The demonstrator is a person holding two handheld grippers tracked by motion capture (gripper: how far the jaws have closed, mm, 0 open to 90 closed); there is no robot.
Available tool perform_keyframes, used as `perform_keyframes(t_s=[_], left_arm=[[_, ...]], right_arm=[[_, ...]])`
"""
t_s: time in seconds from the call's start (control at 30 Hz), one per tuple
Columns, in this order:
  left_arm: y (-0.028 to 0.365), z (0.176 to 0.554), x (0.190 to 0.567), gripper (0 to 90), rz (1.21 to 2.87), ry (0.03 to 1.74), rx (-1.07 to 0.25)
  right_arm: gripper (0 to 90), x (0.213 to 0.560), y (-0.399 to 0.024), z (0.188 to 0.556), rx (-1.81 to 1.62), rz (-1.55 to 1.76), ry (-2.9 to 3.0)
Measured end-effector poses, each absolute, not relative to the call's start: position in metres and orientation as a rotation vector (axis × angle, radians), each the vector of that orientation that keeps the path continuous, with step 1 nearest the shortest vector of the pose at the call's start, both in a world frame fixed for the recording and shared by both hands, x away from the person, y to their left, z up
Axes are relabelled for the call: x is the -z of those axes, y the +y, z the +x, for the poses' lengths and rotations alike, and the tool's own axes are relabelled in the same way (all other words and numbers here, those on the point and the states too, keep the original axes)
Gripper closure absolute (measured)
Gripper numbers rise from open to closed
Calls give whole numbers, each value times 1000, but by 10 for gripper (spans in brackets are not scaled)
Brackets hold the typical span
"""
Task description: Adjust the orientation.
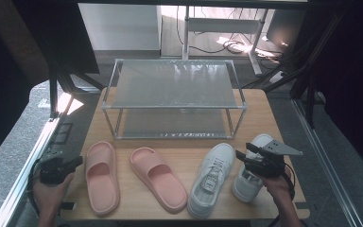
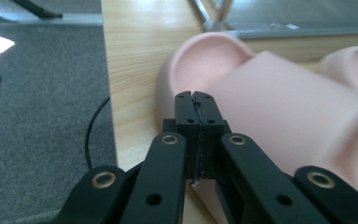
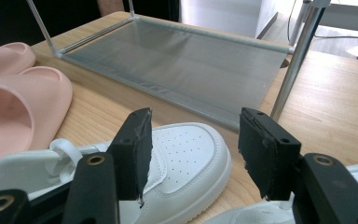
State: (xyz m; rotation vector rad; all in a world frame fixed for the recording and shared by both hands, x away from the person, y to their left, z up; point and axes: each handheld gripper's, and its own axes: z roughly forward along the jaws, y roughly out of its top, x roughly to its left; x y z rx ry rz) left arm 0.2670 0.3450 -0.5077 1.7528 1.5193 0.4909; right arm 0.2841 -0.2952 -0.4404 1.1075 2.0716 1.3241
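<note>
Two pink slides lie on the wooden table: the left slide [image 1: 102, 176] [image 2: 270, 102] and the right slide [image 1: 158, 178] [image 2: 354, 65]. Beside them are two white sneakers, one [image 1: 212, 178] [image 3: 177, 163] in the middle and one [image 1: 248, 177] at the right. My left gripper [image 1: 75, 162] [image 2: 196, 98] hovers at the table's left edge, jaws pressed together with nothing between them, pointing at the left slide. My right gripper [image 1: 245, 150] [image 3: 193, 149] is held over the right sneaker, jaws wide apart and empty.
A two-tier metal shoe rack [image 1: 174, 97] [image 3: 177, 65] with mesh shelves stands at the back of the table [image 1: 260, 118]. Grey carpet [image 2: 37, 93] lies past the table's left edge. A metal frame rail [image 1: 23, 175] runs along the left.
</note>
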Motion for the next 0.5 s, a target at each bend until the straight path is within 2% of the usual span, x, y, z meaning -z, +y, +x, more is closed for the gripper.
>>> perform_keyframes(t_s=[0.23,0.5], left_arm=[[347,293,518,900,1787,1515,-434],[339,306,518,900,1795,1491,-393]], right_arm=[[458,444,-294,286,-1313,1113,2083],[458,445,-295,287,-1312,1122,2081]])
